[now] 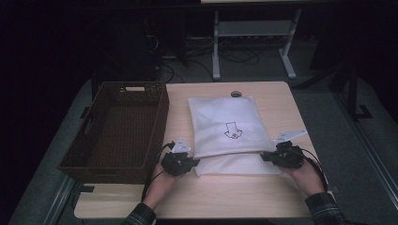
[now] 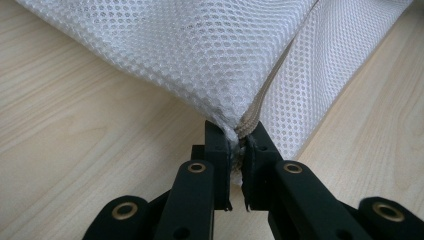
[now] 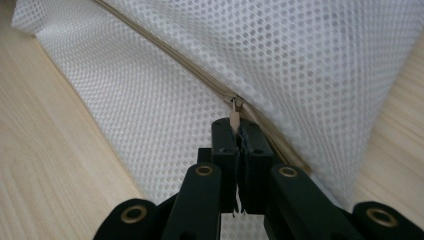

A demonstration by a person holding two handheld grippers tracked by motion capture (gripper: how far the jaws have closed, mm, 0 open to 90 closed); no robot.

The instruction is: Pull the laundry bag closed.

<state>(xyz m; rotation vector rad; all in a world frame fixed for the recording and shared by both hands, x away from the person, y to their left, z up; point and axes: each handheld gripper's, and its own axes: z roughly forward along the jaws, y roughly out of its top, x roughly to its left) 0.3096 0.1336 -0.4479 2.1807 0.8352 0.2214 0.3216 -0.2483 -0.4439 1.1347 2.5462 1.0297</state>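
My left tongs (image 2: 239,137) are clamped on the near left corner of the mesh bag (image 1: 228,127), at the end of the zip (image 2: 260,107); the jaws stand almost together with white mesh pinched between them. My right tongs (image 3: 240,127) are closed on the zip pull (image 3: 233,111), a small tan tab gripped between the two black jaw tips.

Hidden or unclear: in the high view both tongs, left (image 1: 191,161) and right (image 1: 268,157), appear as dark lumps and their jaw tips cannot be made out there. The room behind the bench (image 1: 263,197) is dark, showing little more than a metal frame (image 1: 253,33) and loose cables. My sleeves are cut off at the bottom edge. The printed mark (image 1: 232,131) on the bag is too small to read. In the gripper views the bag runs past the frame edges.

Count: one bag, one basket (image 1: 118,130), one bench, two tongs, two hands.

Position: the bag lies flat at the middle of the bench, just right of the basket, its near edge between the two tongs. Along that edge the upper layer is lifted, showing a lower layer of mesh beneath.

Materials and shapes: the bag is white open-weave mesh with small round holes, roughly rectangular, with a beige zip along the near edge. The basket is dark brown woven wicker, rectangular, open at the top, with a pale label on its far wall. The bench top is pale wood grain with rounded corners.
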